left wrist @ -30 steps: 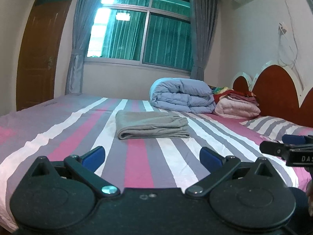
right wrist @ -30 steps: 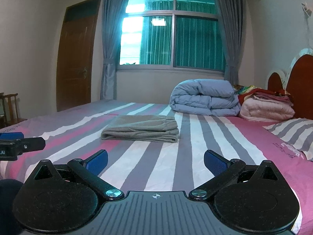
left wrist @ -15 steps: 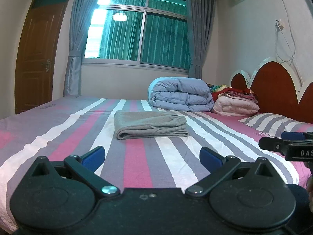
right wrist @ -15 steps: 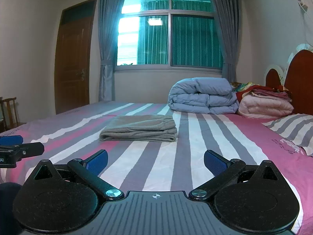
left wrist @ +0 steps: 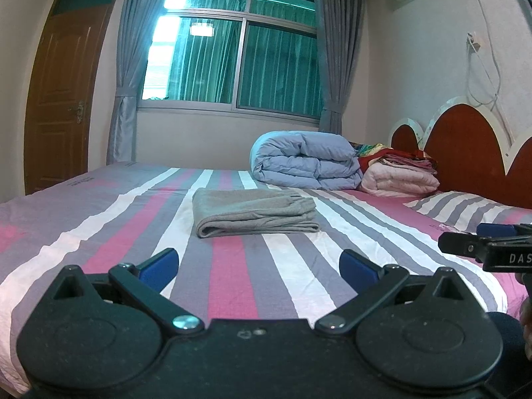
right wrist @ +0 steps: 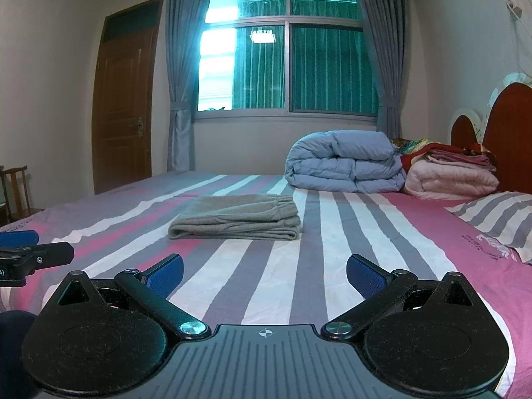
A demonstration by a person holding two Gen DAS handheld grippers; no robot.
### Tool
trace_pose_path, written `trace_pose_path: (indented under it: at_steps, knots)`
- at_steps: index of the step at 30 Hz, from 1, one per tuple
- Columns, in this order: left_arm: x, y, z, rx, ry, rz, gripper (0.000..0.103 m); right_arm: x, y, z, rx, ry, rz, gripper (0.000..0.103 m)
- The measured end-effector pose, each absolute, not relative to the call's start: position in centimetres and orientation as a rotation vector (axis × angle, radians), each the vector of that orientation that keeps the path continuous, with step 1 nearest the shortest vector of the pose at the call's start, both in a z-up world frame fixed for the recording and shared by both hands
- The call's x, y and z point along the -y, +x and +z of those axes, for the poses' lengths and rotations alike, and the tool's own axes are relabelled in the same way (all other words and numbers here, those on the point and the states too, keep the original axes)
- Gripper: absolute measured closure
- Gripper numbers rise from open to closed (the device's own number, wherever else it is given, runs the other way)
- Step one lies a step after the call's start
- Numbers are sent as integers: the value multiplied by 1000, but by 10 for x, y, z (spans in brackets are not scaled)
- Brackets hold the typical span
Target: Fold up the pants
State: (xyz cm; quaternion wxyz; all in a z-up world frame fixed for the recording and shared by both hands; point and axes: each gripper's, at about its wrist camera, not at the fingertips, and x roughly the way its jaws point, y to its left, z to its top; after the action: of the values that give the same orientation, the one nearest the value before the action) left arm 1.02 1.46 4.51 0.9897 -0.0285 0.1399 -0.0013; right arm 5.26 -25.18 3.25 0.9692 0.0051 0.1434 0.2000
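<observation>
Both grippers, left (left wrist: 259,261) and right (right wrist: 264,271), gape wide and empty; folded grey pants (left wrist: 254,212) lie mid-bed (left wrist: 232,276).

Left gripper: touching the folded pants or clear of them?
Apart. The left wrist view shows the left gripper open, with bare striped bedsheet between its fingertips and the folded grey pants.
</observation>
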Motion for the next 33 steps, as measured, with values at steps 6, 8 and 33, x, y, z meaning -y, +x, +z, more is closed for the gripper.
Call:
trace_pose_path:
  at_steps: [6,8,33]
  knots:
    - [-15,10,45,-280,-57,-4,6,252,52,33,-290,11,404,0]
    - [-15,10,45,-280,-57,-4,6,251,52,33,-291,11,404,0]
    - [-15,11,45,-279,-51,-18,6,247,50,34,-294,16,399,0]
